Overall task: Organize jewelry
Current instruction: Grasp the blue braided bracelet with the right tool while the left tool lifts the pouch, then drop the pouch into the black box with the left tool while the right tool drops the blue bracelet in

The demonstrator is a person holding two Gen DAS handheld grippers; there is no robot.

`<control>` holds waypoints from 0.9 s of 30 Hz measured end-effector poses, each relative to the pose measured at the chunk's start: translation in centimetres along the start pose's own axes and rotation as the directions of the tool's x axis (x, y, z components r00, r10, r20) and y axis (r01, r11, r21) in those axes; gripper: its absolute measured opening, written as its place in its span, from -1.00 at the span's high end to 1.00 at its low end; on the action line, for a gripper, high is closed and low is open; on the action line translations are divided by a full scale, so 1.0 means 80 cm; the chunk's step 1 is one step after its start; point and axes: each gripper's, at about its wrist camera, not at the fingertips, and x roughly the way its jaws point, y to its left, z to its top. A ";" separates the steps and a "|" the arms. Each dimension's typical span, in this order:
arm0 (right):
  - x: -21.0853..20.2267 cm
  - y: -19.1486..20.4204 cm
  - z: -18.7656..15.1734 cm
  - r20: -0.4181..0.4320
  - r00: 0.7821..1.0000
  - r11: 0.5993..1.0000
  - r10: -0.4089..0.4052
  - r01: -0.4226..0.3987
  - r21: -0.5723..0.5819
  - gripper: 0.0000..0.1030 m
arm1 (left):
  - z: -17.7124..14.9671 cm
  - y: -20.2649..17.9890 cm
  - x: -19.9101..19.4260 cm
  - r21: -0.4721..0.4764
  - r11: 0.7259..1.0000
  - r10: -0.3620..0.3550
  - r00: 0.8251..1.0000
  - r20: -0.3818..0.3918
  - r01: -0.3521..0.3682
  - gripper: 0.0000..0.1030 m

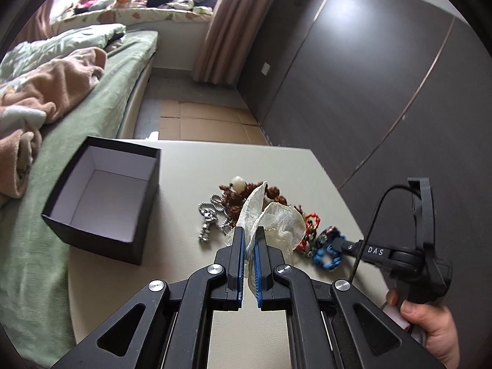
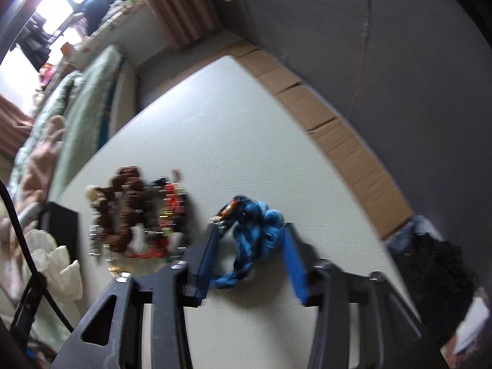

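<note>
Soft window [image 2: 46, 9] daylight, fisheye warp; right view motion-blurred, glare top-left.

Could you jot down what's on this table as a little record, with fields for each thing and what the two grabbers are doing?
Surface: pale table, beside a bed
Box: black box, open, nothing visible inside
Left gripper: shut on a cream fabric pouch
Right gripper: fingers on either side of the blue beaded bracelet; grip unclear in the blur
Pile: brown beads, silver chain, red and black beaded piece
Hand: holds the right gripper's handle
</note>
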 end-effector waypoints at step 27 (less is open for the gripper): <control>-0.090 0.098 -0.024 0.179 0.908 0.923 0.379 -0.356 -0.148 0.77 | 0.053 0.132 -0.048 -0.255 0.966 0.089 0.984 0.151 -0.048 0.89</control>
